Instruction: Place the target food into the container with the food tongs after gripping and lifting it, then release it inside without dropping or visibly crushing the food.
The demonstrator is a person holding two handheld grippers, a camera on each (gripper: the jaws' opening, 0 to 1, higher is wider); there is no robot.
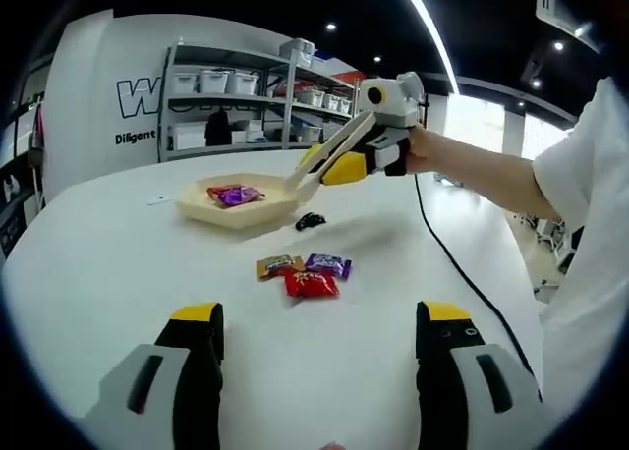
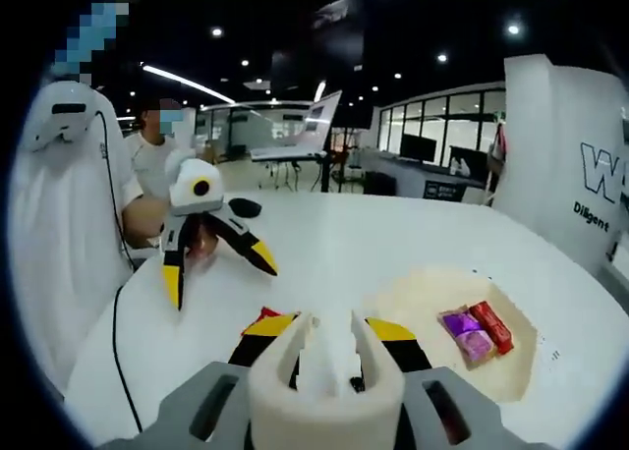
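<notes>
Right, three wrapped candies (image 1: 306,274) lie loose on the white table (image 1: 118,273), near the shallow tray (image 1: 239,210) that already holds a couple more. The right gripper (image 1: 329,167), jaws pinching the tongs (image 1: 329,150), has the tips over the tray rim; the left gripper (image 1: 320,347) hangs spread and idle. Next pick, I'd judge: squeeze lightly, lift clear, open only once over the tray.

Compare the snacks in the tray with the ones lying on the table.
The snacks in the tray lie inside the beige tray, with the tips of the tongs at its rim; the snacks on the table lie loose on the white table, nearer the left gripper. The table group includes an orange packet; none shows in the tray. Both groups have a red and a purple packet, all wrapped.
</notes>
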